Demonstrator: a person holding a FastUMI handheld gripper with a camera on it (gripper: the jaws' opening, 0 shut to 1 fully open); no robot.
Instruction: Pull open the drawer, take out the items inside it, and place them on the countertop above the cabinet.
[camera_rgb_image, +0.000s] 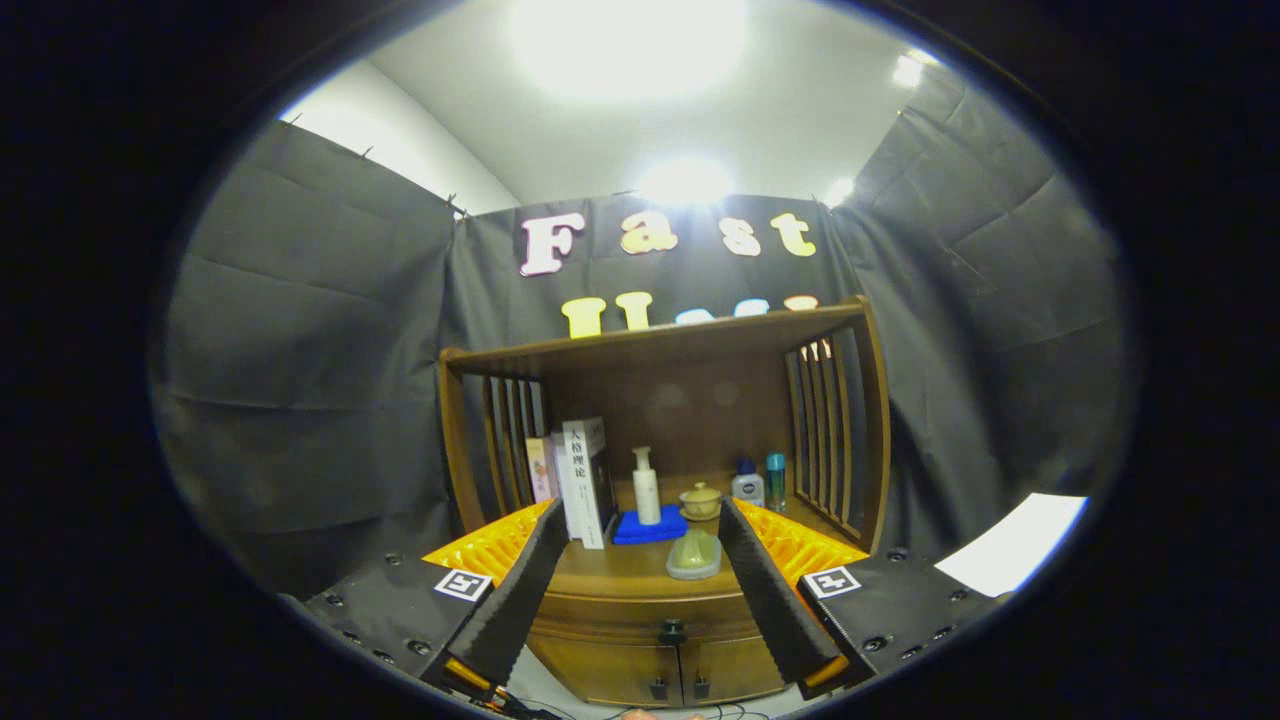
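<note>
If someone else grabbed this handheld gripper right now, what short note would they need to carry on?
Gripper: fingers open, holding nothing, aimed at the wooden cabinet from a little way off.
Drawer: shut, its dark knob between the fingers and beyond them. Contents hidden.
Countertop: already holds books, a pump bottle on a blue pad, a lidded cup, a soap dish and two small bottles.
Done: nothing yet.
Left: pull the drawer open, lift out the items, set them on top.

Brown wooden cabinet (640, 590); white pump bottle (646, 487) (blue mat (648, 530) beneath).
</note>
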